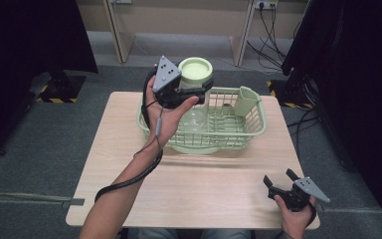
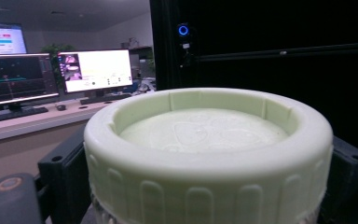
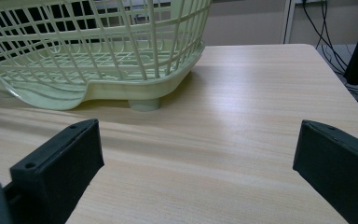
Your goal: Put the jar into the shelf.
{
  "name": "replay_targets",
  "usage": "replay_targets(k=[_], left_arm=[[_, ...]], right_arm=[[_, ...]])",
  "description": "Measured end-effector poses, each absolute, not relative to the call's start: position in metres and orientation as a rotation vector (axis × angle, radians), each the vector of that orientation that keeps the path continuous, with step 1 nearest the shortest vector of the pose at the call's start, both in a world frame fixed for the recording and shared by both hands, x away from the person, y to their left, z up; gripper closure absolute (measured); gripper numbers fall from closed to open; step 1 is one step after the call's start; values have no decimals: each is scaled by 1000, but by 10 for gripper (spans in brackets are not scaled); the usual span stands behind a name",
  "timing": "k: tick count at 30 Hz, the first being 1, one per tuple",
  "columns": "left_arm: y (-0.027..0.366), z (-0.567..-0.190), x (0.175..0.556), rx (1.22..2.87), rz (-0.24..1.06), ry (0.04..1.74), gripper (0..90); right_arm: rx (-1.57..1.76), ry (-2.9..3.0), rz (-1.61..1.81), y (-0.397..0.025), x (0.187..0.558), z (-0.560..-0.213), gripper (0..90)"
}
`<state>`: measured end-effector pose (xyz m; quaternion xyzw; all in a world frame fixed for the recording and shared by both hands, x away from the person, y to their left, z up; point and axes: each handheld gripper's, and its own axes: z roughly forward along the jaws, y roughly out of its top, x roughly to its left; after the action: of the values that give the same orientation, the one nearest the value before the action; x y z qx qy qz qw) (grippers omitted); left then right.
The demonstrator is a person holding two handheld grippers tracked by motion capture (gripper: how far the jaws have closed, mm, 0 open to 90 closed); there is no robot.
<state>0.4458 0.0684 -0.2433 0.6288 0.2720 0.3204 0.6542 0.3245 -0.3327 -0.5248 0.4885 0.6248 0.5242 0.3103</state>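
Pale green, the ribbed lid (image 2: 207,140) tops a clear jar (image 1: 195,97) clamped at its neck between the left gripper's (image 1: 191,92) jaws, held up above the green basket (image 1: 251,130). Whether the jar is going in or coming out, I cannot tell. Low over the desk (image 1: 204,189), the right gripper (image 1: 278,183) hangs spread wide, holding nothing.

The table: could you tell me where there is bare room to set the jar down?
The table is bare between the green dish basket and its near edge, left of the right gripper. Narrow strips flank the basket. The basket's left half is crowded: the left gripper holds the lidded jar there.
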Motion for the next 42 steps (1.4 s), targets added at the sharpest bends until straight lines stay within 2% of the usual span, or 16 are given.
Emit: replay_targets(k=[24, 42], left_arm=[[54, -281, 526, 1498, 742, 817, 106], [44, -313, 554, 1617, 701, 896, 106]], right_arm=[[1289, 1653, 1390, -333, 325, -525, 14], [1291, 1653, 1393, -333, 325, -525, 14]])
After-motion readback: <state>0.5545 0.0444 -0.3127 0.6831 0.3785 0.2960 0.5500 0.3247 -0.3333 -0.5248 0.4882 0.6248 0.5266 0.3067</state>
